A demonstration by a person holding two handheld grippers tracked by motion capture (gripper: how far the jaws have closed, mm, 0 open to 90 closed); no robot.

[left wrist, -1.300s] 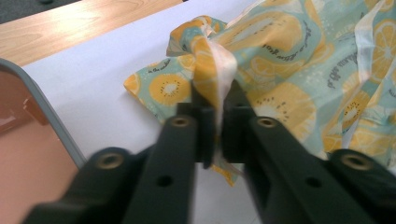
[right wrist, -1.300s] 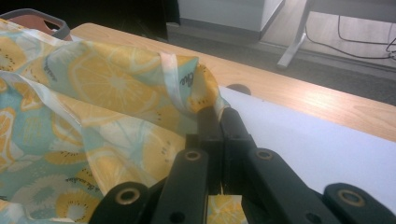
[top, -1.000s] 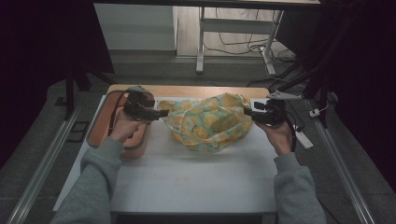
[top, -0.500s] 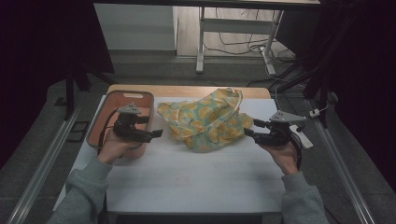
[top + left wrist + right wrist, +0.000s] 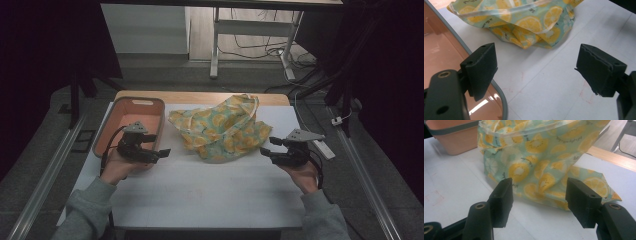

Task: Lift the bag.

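Note:
A crumpled cloth (image 5: pixel 220 127) printed with yellow lemon slices on pale green lies at the back middle of the white table (image 5: pixel 200 190). My left gripper (image 5: pixel 161 153) sits to the cloth's left, over the tray's near corner, jaws wide apart with nothing between them; the cloth (image 5: pixel 524 22) lies ahead of it. My right gripper (image 5: pixel 267 150) is just right of the cloth, open and empty, its jaws pointing at the cloth (image 5: pixel 544 162) a short way off without touching it.
A salmon-pink tray (image 5: pixel 131 122) with a grey rim stands at the back left; its edge (image 5: pixel 486 82) runs under my left jaw. A wooden table edge (image 5: pixel 200 97) runs along the back. Dark floor, rails and cables surround the table.
Both hands have drawn back from the cloth toward the near side and sunk lower. The cloth, held up and bunched earlier, now lies released and more spread on the table.

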